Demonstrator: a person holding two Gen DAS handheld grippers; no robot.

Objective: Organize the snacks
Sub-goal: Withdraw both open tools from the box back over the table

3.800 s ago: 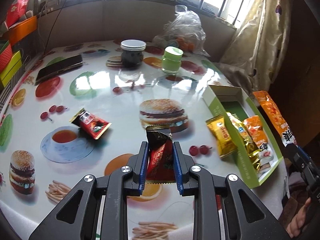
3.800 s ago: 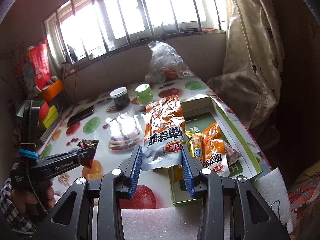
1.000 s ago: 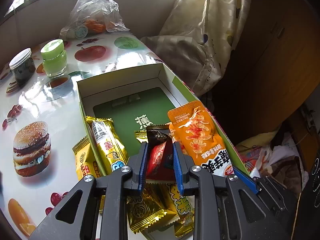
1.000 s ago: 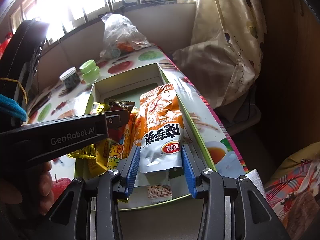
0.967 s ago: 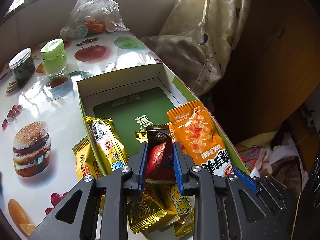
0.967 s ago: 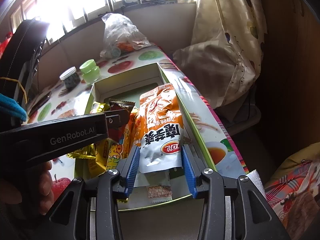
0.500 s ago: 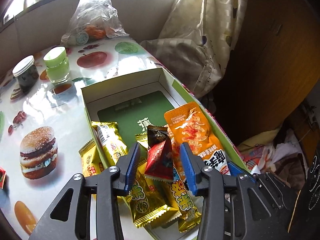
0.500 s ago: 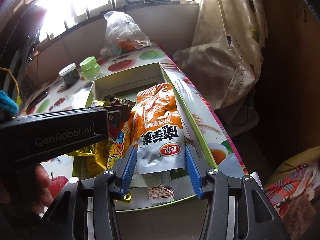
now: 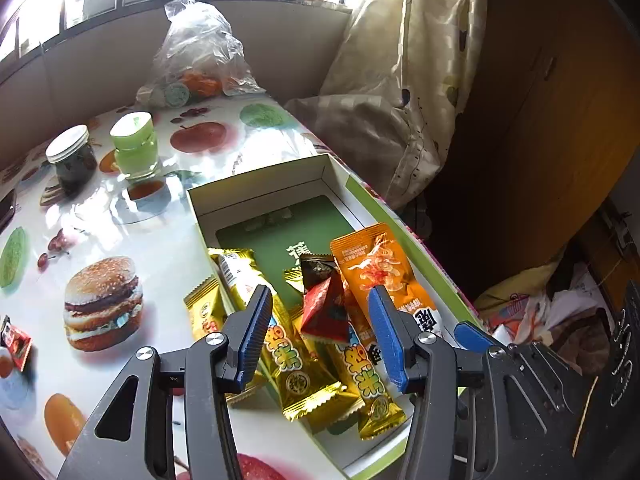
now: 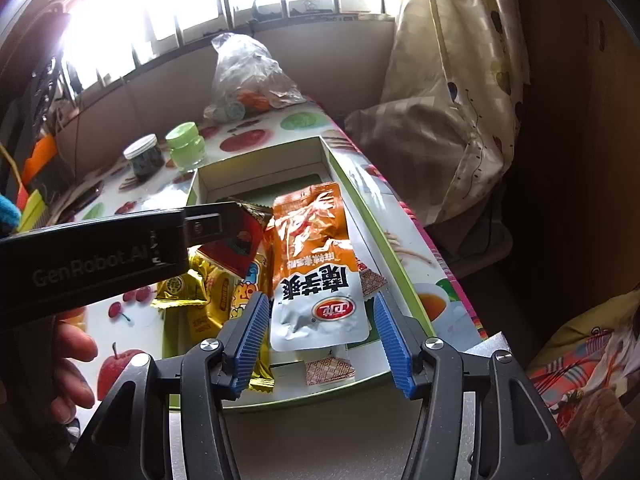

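Observation:
The green-rimmed box (image 9: 256,176) holds several snack packets. A red-brown packet (image 9: 324,304) rests tilted on gold packets (image 9: 296,364) between the pads of my left gripper (image 9: 320,336). Its jaws are opening and neither pad touches the packet. An orange packet (image 10: 316,260) with a white end lies in the box (image 10: 260,156) in front of my right gripper (image 10: 322,344). Those jaws are opening too, with both pads clear of it. In the right wrist view the left gripper's body (image 10: 100,256) crosses from the left.
A yellow packet (image 9: 202,312) lies on the table just outside the box, and a red packet (image 9: 14,344) lies at the far left. A dark jar (image 9: 72,160), a green jar (image 9: 134,146) and a plastic bag (image 9: 200,60) stand behind. The table edge and a curtain are on the right.
Both grippers have opened. The left one let go of the red-brown packet and drew back and up; the right one let go of the orange packet, which now lies in the box.

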